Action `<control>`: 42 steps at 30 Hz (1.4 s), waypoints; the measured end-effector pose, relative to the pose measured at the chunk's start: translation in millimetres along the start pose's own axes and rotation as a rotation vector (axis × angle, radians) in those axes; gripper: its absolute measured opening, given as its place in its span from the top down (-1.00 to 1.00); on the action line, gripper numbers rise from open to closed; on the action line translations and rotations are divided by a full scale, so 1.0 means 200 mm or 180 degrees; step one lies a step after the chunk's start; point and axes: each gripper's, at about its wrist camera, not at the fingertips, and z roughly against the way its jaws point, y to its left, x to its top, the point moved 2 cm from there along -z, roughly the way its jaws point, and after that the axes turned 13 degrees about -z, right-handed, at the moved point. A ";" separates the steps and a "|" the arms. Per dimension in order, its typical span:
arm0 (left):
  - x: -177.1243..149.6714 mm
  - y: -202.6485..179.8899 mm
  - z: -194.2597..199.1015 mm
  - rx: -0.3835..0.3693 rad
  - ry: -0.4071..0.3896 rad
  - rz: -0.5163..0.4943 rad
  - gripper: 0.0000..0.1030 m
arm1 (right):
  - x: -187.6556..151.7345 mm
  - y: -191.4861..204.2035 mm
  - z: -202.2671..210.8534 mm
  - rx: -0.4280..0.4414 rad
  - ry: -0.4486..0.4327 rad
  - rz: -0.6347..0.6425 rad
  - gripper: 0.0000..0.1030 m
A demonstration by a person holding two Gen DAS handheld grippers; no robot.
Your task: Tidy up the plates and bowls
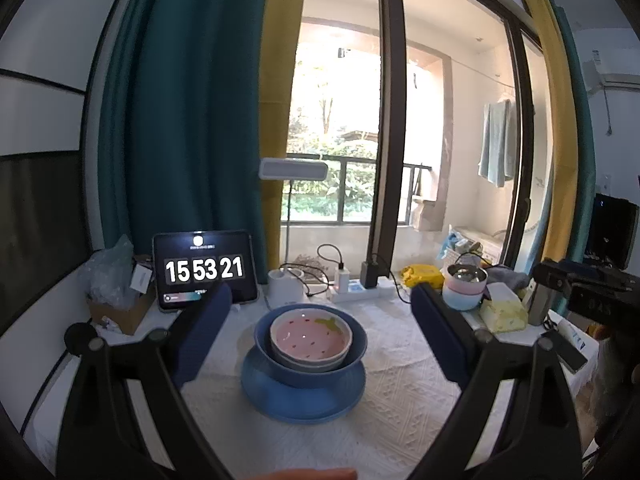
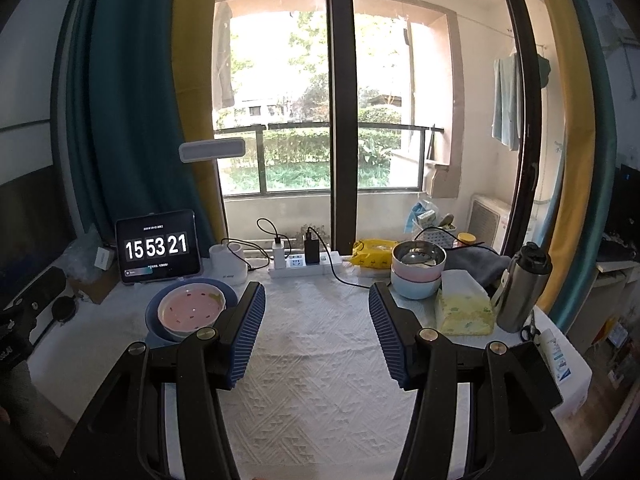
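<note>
So on my left wrist feed the stack sits dead center in the lower half of the frame: a blue plate [image 1: 304, 394] flat on the white textured cloth [image 1: 400, 368] covering the desk, a blue bowl [image 1: 310, 350] on it, and nested inside that a smaller pale one with a pink strawberry bowl [image 1: 310, 338] on top. My left gripper [image 1: 320, 332] has its jaws spread wide, one blue pad on each side of the stack, clear of it and gripping nothing. On the right wrist feed the same stack shows up at the middle left, just past the left pad, and the right gripper [image 2: 317, 332] is parted too, with only bare cloth between the pads. Second pile is at the back: a steel bowl [image 2: 418, 257] stacked on a pink bowl [image 2: 414, 274] on a light blue bowl [image 2: 416, 288], right of center in that view, just beside a yellow tissue pack [image 2: 464, 312] and near a steel flask [image 2: 522, 288]. Along the back edge there's a tablet [image 2: 158, 246] showing 15 53 21 at the left, a white cup-shaped thing [image 2: 228, 264] next to it, and a power strip [image 2: 304, 266] with chargers plugged in under the window. A fingertip [image 1: 316, 474] pokes in at the very bottom of the left view.
</note>
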 end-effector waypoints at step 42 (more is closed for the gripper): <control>-0.01 -0.04 -0.01 -0.0043 0.0043 -0.0024 -0.80 | -0.02 -0.03 -0.03 -0.0018 0.0068 -0.0020 -0.11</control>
